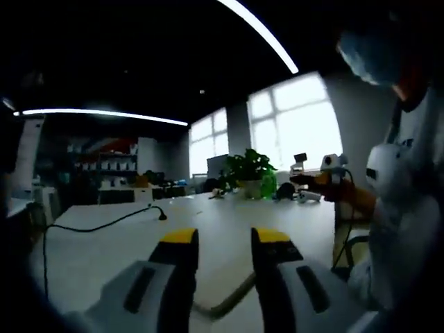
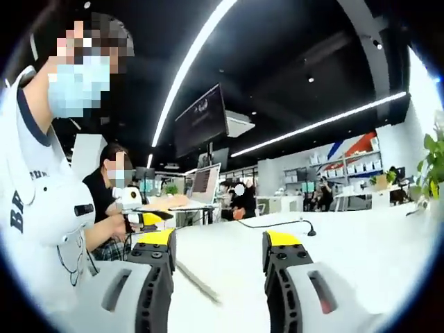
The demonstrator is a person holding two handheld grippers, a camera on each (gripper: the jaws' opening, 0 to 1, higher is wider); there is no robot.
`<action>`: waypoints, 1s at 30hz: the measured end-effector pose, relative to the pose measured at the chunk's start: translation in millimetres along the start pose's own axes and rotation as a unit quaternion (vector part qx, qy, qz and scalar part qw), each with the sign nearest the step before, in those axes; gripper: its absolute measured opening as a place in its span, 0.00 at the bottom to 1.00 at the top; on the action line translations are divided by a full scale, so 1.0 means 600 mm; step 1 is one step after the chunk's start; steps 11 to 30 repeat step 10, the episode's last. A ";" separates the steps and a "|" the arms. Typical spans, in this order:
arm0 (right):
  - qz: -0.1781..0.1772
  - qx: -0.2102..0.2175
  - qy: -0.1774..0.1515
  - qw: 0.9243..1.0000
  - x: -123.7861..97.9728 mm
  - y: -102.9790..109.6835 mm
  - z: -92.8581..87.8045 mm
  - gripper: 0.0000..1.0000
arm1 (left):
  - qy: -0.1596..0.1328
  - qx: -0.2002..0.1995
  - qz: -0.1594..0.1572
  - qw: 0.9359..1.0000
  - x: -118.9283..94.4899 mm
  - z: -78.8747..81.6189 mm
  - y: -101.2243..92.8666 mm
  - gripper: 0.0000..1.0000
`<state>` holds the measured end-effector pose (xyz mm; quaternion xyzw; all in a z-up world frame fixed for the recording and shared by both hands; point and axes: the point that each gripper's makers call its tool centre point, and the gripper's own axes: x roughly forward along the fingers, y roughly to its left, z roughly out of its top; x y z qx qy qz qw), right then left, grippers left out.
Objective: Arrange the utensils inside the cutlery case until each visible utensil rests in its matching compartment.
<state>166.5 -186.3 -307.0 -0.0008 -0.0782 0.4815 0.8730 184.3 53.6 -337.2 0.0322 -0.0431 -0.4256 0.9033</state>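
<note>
Case edge [image 1: 223, 300] sits low between left gripper [image 1: 225, 243] jaws, apart, empty; right gripper [image 2: 218, 244] jaws apart too, aimed level across table [image 2: 361, 243], utensils unseen

Site: an open-plan office or lab. I work at a long white table [image 1: 208, 222] under long ceiling light strips [image 2: 194, 55], with large bright windows [image 1: 295, 125] behind its far end. Beyond the table stand a hanging dark monitor [image 2: 201, 118] and stocked wall shelves [image 2: 347, 166].
</note>
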 end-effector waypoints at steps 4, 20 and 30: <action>-0.016 0.003 -0.007 1.000 0.018 -0.029 0.029 0.50 | 0.022 0.030 -0.021 0.999 0.014 -0.004 -0.006 0.31; 0.013 0.006 -0.033 0.999 0.037 -0.039 0.060 0.52 | 0.055 0.037 -0.031 0.997 0.018 -0.026 -0.007 0.32; 0.013 0.006 -0.033 0.999 0.037 -0.039 0.060 0.52 | 0.055 0.037 -0.031 0.997 0.018 -0.026 -0.007 0.32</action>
